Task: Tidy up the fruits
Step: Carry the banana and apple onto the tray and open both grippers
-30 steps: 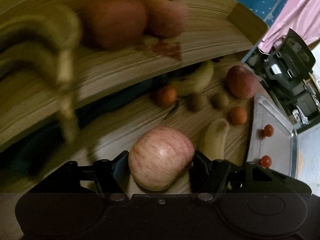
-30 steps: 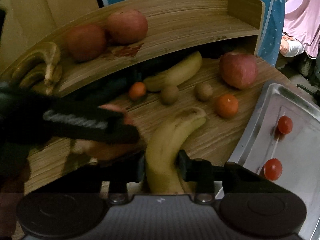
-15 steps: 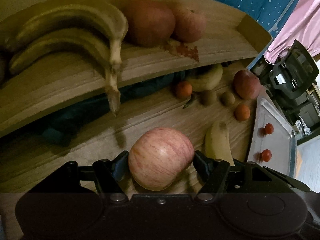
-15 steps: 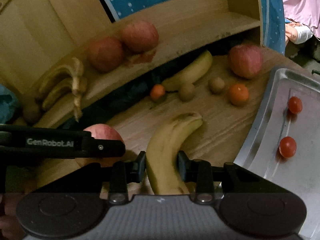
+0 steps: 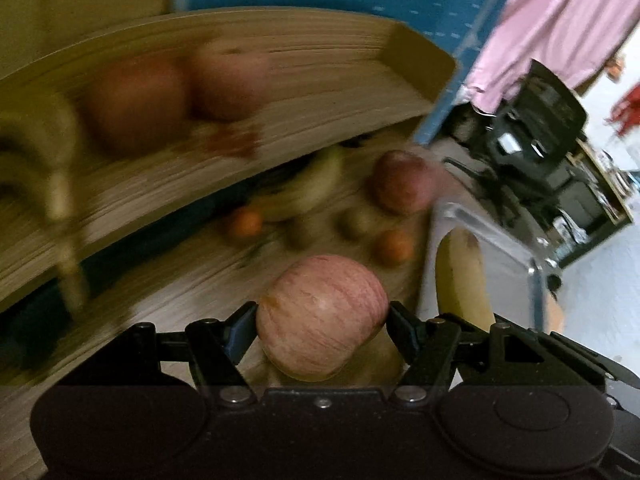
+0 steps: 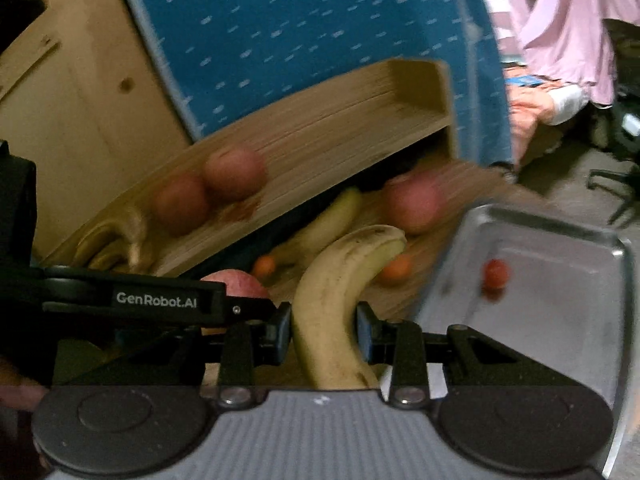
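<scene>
Two apples (image 6: 208,190) and a banana bunch (image 6: 114,242) lie blurred on the wooden shelf (image 6: 320,132); below, the left claw (image 5: 322,318) pinches a striped apple (image 5: 322,316), its side reading "GenRobot.AI"; the right claw (image 6: 324,330) pinches a banana (image 6: 336,300) above the counter (image 6: 394,298); a metal tray (image 6: 560,320) holds a cherry tomato (image 6: 495,274) rightward.
</scene>
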`<state>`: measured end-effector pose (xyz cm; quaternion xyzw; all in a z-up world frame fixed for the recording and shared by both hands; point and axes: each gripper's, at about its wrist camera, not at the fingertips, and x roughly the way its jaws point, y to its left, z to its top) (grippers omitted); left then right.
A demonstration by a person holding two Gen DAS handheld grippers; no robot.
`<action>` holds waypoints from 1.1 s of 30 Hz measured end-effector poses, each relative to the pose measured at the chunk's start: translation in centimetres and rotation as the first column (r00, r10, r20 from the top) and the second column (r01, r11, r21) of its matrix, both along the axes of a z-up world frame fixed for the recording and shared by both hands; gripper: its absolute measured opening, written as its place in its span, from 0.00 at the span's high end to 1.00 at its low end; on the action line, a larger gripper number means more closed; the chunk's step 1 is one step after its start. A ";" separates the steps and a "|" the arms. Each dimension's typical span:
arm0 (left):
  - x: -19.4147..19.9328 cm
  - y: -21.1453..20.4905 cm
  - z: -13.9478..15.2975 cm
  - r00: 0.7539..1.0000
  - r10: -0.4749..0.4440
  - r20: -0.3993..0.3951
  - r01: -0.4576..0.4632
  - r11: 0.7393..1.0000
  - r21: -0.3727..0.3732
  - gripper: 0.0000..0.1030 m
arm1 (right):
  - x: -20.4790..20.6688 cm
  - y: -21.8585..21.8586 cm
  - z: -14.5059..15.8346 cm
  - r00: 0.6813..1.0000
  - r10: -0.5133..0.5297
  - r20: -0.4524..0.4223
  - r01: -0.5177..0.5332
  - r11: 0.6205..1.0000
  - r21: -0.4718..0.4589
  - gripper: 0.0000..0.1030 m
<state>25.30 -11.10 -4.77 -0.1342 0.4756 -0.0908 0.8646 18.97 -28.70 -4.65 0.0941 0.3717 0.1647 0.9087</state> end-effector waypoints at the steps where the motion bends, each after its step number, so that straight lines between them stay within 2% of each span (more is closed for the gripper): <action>1: 0.4 -0.8 0.0 1.000 -0.016 0.004 0.016 1.000 -0.003 0.31 | 0.1 -0.8 0.0 1.000 -0.020 0.003 0.020 1.000 -0.005 0.64; 8: 2.3 -6.2 0.1 0.991 -0.135 0.027 0.135 0.991 -0.014 0.31 | 0.9 -6.8 0.0 0.988 -0.151 0.011 0.151 0.986 -0.064 0.64; 15: 3.2 -10.3 -1.0 0.978 -0.210 0.012 0.210 0.978 -0.012 0.31 | 2.7 -11.4 -1.0 0.979 -0.202 -0.001 0.200 0.972 -0.124 0.64; 24: 5.3 -13.0 -2.1 0.972 -0.236 -0.007 0.236 0.972 0.012 0.31 | 4.7 -13.1 -3.0 0.980 -0.192 -0.047 0.184 0.973 -0.136 0.64; 33: 6.1 -13.3 -2.8 0.971 -0.237 -0.023 0.237 0.971 0.022 0.31 | 5.9 -13.1 -4.1 0.981 -0.179 -0.079 0.166 0.976 -0.142 0.64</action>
